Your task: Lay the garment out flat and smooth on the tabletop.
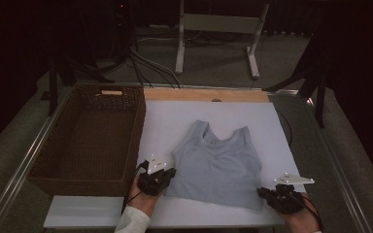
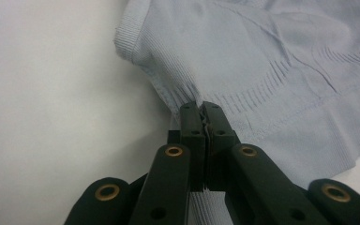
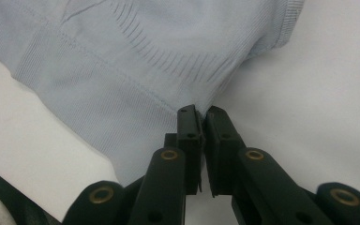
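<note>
Both grippers are clamped on the top's hem, jaws pressed together with ribbed fabric pinched between them. Nearest the person, the left gripper bites the hem corner on the basket side; in the left gripper view the cloth bunches into small pleats right where its pads meet. The right gripper holds the opposite hem corner, the one farthest from the basket, and in the right gripper view the fabric puckers toward its tips in the same way.

Beyond the grippers, the top lies flat on the white board, just beside the basket, hem toward the person and straps pointing away. The basket is a brown wicker tray standing along the board's edge, its near wall close to the left gripper.

As a thing to handle, the top looks light, thin and stretchy: it will sag and fold wherever it is not held, and a pull from one corner alone would skew it. The doubled, ribbed hem is likely the firmest place to grip, and holding both corners at once should keep the cloth spread when it is lifted or folded.
</note>
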`<state>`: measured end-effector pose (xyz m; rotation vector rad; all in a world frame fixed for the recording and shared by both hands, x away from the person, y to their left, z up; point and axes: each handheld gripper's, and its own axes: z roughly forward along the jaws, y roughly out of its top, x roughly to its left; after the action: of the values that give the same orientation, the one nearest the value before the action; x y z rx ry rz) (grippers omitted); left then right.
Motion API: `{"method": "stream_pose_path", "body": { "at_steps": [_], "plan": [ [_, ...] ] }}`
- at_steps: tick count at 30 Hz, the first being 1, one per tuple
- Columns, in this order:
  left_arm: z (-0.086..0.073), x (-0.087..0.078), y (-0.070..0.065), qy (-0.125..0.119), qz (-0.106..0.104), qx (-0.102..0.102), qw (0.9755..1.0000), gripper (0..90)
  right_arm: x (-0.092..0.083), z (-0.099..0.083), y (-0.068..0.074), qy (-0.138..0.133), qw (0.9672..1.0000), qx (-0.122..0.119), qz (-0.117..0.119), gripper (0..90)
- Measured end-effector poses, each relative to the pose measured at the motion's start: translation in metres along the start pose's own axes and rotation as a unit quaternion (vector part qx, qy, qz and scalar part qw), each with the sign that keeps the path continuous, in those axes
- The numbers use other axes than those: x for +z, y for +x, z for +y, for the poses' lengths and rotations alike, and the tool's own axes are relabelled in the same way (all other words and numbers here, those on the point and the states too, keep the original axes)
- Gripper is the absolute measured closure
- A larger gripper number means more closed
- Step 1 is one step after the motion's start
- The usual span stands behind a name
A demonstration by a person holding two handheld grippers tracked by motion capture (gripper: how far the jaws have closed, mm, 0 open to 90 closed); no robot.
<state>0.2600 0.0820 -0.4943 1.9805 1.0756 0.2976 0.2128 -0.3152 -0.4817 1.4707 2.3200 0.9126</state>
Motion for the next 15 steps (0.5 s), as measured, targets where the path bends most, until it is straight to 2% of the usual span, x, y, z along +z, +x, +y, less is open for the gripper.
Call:
{"method": "stream_pose_path", "body": {
  "at_steps": [15],
  "plan": [
    [-0.0037, 0.0003, -0.0086, 0.007, -0.022, 0.005, 0.9997, 88.3, -0.0065, -0.0088, -0.0049, 0.0, 1.0, 0.007, -0.007, 85.7]
  ]
}}
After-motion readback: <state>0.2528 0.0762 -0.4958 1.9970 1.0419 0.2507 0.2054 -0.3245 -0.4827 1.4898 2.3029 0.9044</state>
